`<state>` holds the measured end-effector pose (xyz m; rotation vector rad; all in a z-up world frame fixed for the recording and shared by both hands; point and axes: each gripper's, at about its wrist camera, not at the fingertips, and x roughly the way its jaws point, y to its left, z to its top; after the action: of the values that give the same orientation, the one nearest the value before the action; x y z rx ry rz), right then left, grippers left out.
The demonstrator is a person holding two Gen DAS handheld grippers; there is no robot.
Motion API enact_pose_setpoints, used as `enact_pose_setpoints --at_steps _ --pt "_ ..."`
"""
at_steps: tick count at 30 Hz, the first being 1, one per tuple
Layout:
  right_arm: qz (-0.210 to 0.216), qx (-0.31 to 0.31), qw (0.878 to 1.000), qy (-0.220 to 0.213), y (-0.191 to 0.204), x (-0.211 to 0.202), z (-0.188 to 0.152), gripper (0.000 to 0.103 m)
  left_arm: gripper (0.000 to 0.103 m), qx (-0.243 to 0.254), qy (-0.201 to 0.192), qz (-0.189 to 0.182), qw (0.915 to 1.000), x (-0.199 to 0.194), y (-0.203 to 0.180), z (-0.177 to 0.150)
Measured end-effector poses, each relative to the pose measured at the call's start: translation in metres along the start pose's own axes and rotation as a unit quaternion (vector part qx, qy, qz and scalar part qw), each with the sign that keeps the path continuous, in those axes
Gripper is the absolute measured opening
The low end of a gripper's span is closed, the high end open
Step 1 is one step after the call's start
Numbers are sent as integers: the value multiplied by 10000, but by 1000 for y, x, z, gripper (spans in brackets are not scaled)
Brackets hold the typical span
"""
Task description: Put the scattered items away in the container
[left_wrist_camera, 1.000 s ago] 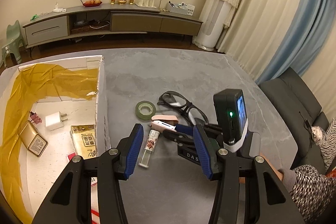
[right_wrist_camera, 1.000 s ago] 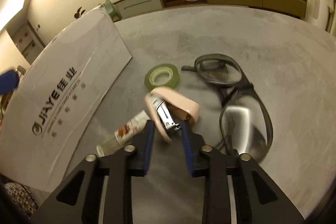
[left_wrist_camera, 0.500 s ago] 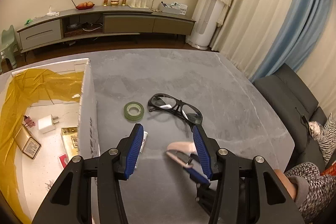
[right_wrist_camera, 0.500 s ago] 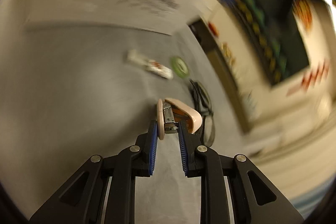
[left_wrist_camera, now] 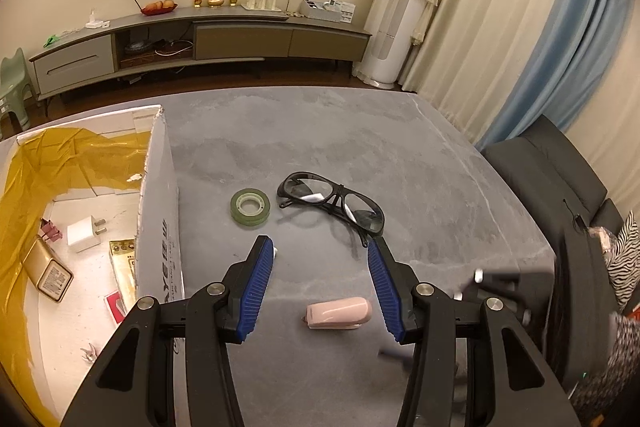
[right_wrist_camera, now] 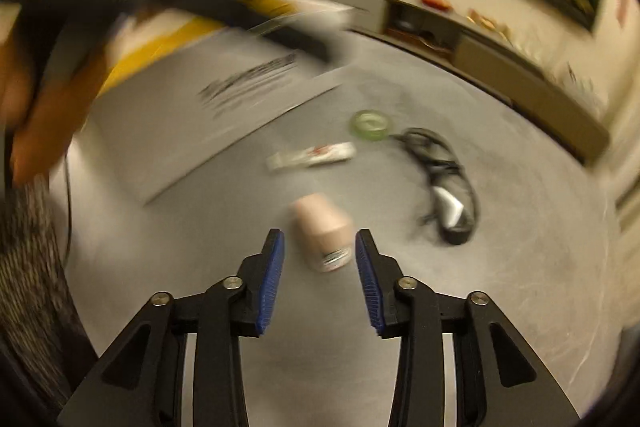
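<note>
Here, the white box (left_wrist_camera: pixel 158 187) at my left holds a white charger (left_wrist_camera: pixel 83 234), a gold tin (left_wrist_camera: pixel 50 273) and a gold packet (left_wrist_camera: pixel 122 261); my left gripper (left_wrist_camera: pixel 320 269) and right gripper (right_wrist_camera: pixel 319 255) both stand apart, empty; the pink stapler (left_wrist_camera: pixel 339 313) lies on the grey table (left_wrist_camera: pixel 420 179) between each pair of fingers, untouched.

1. A grey stone-look table (left_wrist_camera: pixel 420 163) carried everything
2. A white cardboard box (left_wrist_camera: pixel 160 203) stood on it at 9 o'clock
3. A green tape roll (left_wrist_camera: pixel 250 207) lay at centre, black glasses (left_wrist_camera: pixel 332 203) just beside it at 3 o'clock
4. A pink stapler (left_wrist_camera: pixel 338 313) lay at 6 o'clock, a small bottle (right_wrist_camera: pixel 312 157) near the box
</note>
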<state>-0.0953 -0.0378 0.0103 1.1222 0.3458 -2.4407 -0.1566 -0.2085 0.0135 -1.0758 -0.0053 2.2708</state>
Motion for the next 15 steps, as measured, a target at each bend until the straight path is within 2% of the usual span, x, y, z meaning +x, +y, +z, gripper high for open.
enact_pose_setpoints --at_steps 3,6,9,12,13,14,15 --pt "-571 362 9976 167 -48 24 11 49 51 80 64 -41 9999 4 -5 0" --pt "-623 502 9959 429 -81 58 15 49 54 106 133 -94 9998 10 -11 -2" --pt "-289 782 9954 480 -104 80 17 49 55 179 245 -116 9995 18 -17 -6" --pt "380 1299 9900 384 -112 90 16 49 55 207 327 -107 9992 26 -20 -9" --pt "563 1441 9871 402 -114 90 16 42 55 198 351 -98 9991 28 -20 -9" --pt "659 1474 9861 401 -112 87 14 30 55 172 380 -91 9991 31 -19 -9" --pt "647 1396 9873 393 -108 82 14 25 55 137 410 -91 9990 33 -18 -10"
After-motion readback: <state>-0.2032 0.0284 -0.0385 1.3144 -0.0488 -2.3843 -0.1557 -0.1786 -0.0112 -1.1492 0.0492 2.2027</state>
